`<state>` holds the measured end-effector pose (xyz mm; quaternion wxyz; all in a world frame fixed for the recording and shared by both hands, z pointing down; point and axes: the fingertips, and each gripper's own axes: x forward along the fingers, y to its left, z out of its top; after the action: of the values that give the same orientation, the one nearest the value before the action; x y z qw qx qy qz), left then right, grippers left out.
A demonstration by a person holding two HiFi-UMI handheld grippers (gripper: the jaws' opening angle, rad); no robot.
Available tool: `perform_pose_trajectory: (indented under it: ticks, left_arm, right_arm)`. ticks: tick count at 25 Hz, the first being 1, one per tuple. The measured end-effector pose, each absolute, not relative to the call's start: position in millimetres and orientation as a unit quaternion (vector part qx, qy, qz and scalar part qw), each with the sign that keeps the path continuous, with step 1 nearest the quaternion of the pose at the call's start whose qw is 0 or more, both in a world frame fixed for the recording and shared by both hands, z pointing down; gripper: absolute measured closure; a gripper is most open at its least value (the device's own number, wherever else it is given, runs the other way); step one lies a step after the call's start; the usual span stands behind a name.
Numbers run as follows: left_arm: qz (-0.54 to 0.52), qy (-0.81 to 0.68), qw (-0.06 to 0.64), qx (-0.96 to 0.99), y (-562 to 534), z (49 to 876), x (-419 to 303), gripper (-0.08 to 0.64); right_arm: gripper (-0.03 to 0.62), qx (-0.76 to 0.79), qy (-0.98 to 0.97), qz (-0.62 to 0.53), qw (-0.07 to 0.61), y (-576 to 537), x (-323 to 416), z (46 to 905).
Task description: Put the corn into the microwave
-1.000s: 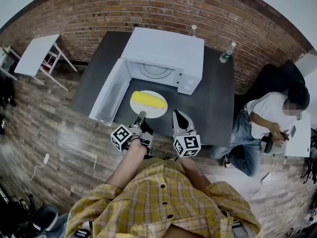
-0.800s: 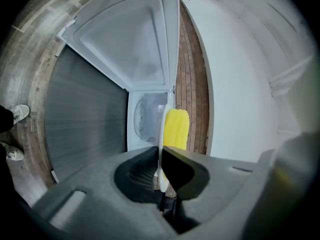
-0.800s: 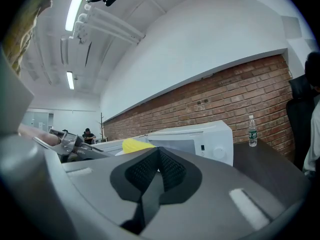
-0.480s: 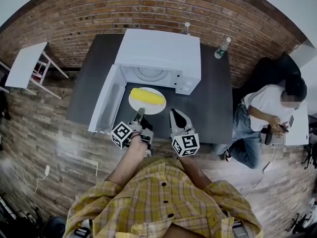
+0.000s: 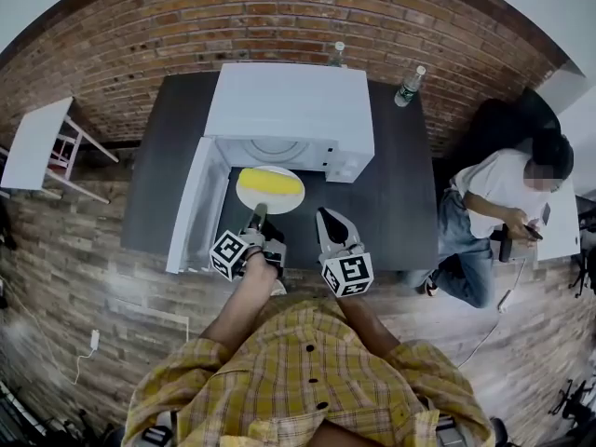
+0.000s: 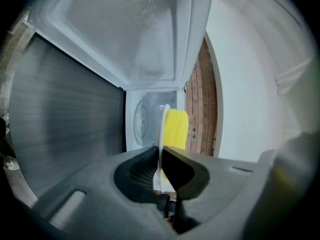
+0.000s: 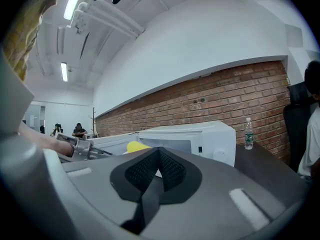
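**A:** Brick wall [image 5: 140,35] behind, a dark counter [image 5: 410,203] in front of it, and the white microwave [image 5: 289,101] at the far side with its door [image 5: 191,208] swung wide to the left. Where's the corn?

**B:** The corn [image 5: 272,183] lies on a white plate [image 5: 250,196] right at the mouth of the oven. I can't tell whether the plate rests on the counter or is just off it. The left gripper [image 5: 257,218] has the plate's near rim pinched. Its jaws are nearly together, clamped on the thin edge, with the yellow cob showing beyond them.

**A:** And the other one?

**B:** The right gripper [image 5: 328,223] hangs just to the right of the plate, jaws closed on nothing, clear of the cavity.

**A:** So which step is this?

**B:** I'd judge it the carrying-in: door open, plate gripped, corn not yet inside. The next move calls for pushing the plate straight away from the person. It should be kept level so the cob doesn't roll, and low enough to pass under the top of the opening. It then wants setting down centred on the turntable [image 5: 276,147]. Only after that should the jaws let go and back out.
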<state>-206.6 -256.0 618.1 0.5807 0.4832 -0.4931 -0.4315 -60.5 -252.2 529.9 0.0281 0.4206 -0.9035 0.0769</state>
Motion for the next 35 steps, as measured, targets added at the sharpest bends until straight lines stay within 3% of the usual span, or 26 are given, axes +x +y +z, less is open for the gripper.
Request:
perform_pose_trajectory:
  ticks: [35]
  left_arm:
    - [-0.42,-0.523,0.588,0.452,-374.7,703.4,-229.6,0.528]
  right_arm:
    - [0.592,0.451,-0.888,0.079,0.049,-282.7,-62.1,545.3]
